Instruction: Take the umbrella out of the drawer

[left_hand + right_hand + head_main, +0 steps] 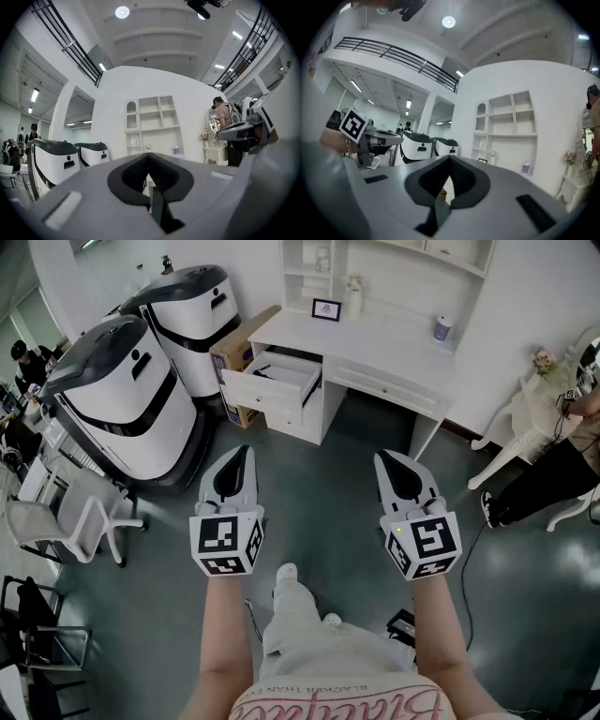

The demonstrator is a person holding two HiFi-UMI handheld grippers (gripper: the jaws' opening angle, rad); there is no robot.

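Grey left gripper [242, 454] and grey right gripper [383, 460], both closed and empty, hover well apart from a white desk's open drawer [281, 381].

I hold two grippers, left gripper [241, 454] and right gripper [387, 459]. I count one desk [384, 338] with one open drawer [267, 395]. On the desk are one frame [326, 308] and one bottle [442, 329], and above it is one shelf unit [291, 273]. Left of the desk are one box [242, 348] and two machines, near machine [122, 399] and far machine [192, 315]. Farther left are two chairs, white chair [89, 521] and black chair [37, 624]. Right of the desk are one small table [494, 463] and one person [562, 465].
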